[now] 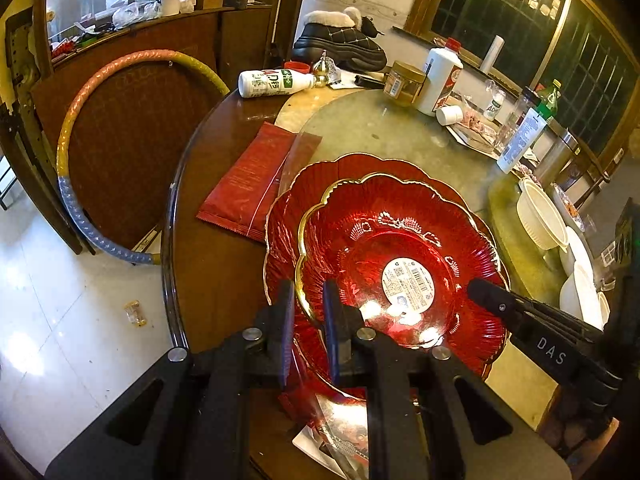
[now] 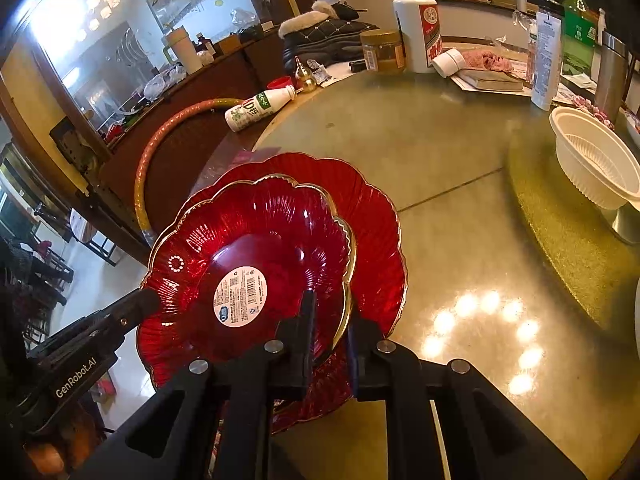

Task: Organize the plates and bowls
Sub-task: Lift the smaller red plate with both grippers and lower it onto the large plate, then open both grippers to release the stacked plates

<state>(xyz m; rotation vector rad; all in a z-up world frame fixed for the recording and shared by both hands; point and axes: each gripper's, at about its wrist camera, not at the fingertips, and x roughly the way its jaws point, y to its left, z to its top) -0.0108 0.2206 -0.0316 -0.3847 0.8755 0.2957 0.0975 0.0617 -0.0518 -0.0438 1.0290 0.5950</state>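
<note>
You are gripping the smaller red plate (image 1: 400, 264) by its gold scalloped rim from both sides. Your left gripper (image 1: 310, 320) is pinching the near left edge, jaws drawn narrow on the rim, and your right gripper (image 2: 330, 336) is clamping the opposite edge just as tightly. The plate is sitting over the larger red plate (image 1: 320, 176), which is lying on the tabletop (image 2: 460, 208) with its petal border showing past the smaller one all round. Whether the upper plate is resting on the lower or hovering just clear of it cannot be told.

Two red plates are coming together as one stack, so that part of the job is looking close to done, pending a release of both grips. Still waiting, by the look of it, are the white ribbed bowl (image 2: 592, 160) standing apart on the raised turntable at the right, and a cluster of white dishes (image 1: 580, 276) near the table's right edge in the left view.

The red plate is carrying only a round white label (image 2: 240, 296) at its centre, no food. The white bowl is showing an empty ribbed interior. A red packet (image 1: 248, 176) is lying beside the stack at the left.
</note>
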